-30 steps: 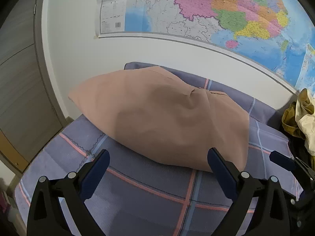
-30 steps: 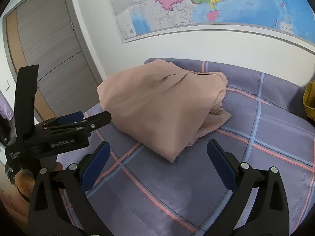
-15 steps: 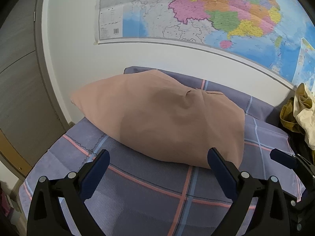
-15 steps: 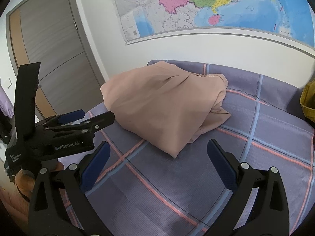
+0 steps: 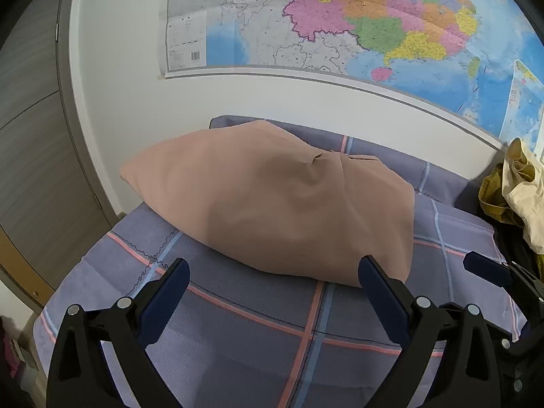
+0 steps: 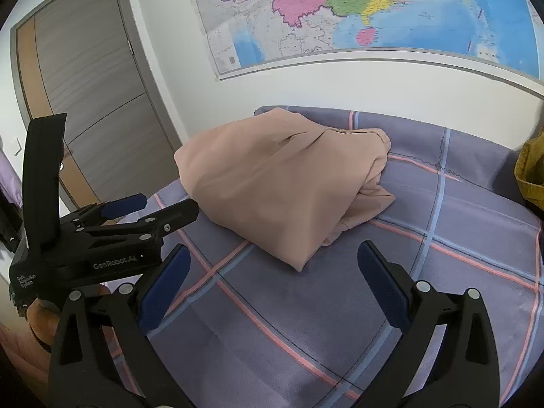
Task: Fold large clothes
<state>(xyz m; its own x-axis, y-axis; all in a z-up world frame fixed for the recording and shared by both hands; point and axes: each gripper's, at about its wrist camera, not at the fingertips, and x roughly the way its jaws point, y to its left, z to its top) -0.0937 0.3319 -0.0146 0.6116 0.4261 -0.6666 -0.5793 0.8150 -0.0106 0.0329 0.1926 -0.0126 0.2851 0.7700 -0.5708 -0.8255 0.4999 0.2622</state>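
A folded pink-beige garment lies as a thick bundle on the purple checked bedsheet; it also shows in the right wrist view. My left gripper is open and empty, held a little short of the garment's near edge. My right gripper is open and empty, near the garment's front corner. The left gripper also shows from the side at the left of the right wrist view, and the right gripper's tip shows at the right of the left wrist view.
A pile of yellow and cream clothes lies at the bed's right end. A wall map hangs above the bed. A grey and wood wardrobe door stands to the left. The bed's left edge is near.
Both grippers have pulled back slightly from the garment and tilted up a little. The garment lies as before. Both stay open.
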